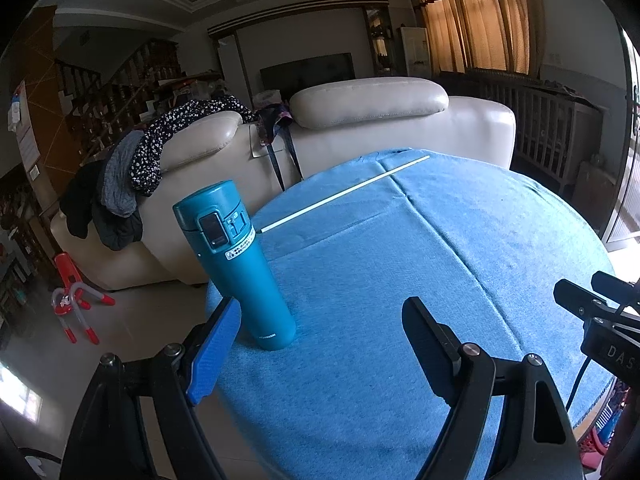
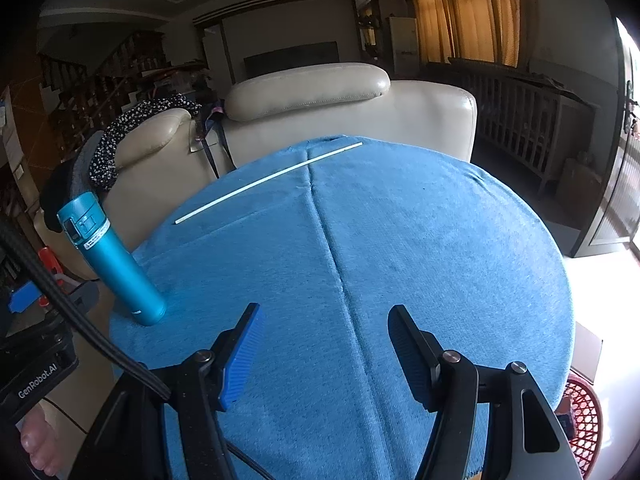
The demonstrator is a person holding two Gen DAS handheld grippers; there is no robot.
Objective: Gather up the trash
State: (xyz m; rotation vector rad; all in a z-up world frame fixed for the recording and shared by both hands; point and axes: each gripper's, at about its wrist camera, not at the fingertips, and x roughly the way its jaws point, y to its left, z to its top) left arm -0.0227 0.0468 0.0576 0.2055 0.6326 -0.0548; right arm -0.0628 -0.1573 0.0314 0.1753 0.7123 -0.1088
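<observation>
A: Left tool (image 1: 320, 344) hung over the blue-clothed table (image 1: 400, 280), jaws apart, nothing between them. The right?

B: Right tool (image 2: 324, 344) too, jaws apart, holding nothing. Teal flask (image 1: 236, 264) stood upright near the table's left edge, just beside the left tool.

A: Trash?

B: White stick (image 2: 268, 178) lay slantwise across the far side, well apart from both tools. Cream sofa (image 1: 400, 120) behind.
</observation>
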